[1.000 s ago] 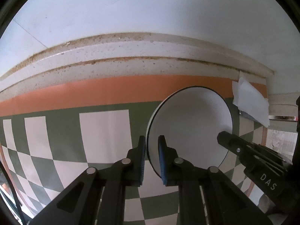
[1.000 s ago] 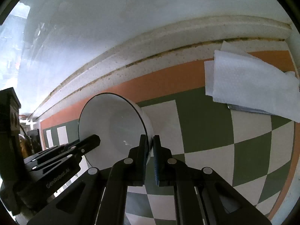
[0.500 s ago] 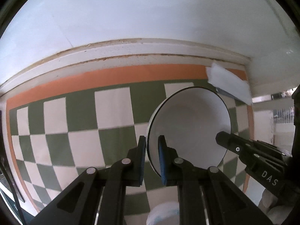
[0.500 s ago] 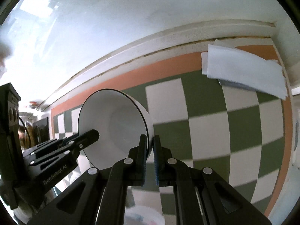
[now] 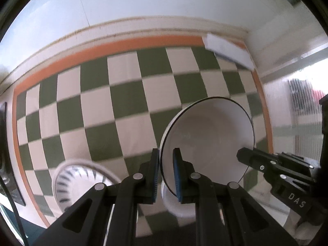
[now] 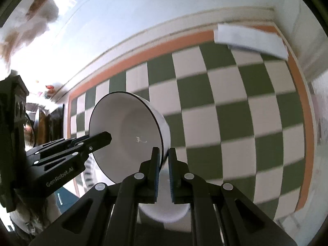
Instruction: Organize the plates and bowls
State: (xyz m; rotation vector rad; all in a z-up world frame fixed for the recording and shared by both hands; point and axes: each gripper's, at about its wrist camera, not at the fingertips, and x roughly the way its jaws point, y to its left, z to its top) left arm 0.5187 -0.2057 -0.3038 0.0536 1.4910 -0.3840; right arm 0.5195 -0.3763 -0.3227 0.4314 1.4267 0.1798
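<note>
**Bowl carried on two rim grips**

Round white ceramic bowl with a thin dark rim line [image 5: 207,143] is held in the air above the green-and-white checked bench cloth [image 5: 114,106], tipped so its mouth faces the cameras. Left gripper [image 5: 166,176] has its jaws clamped on one side of the rim; right gripper [image 6: 163,173] has its jaws clamped on the opposite side, wall pinched between the blue pads.

Below it: a second plain white bowl [image 6: 164,209] on the cloth, and a white plate with dark radial strokes [image 5: 82,176] to the left.

Handling, as judged: stiff, glazed, likely slippery and breakable. Thin rim grips allow swivel; keep both sides held and set down gently. Nesting into the lower bowl looks the probable aim.
</note>
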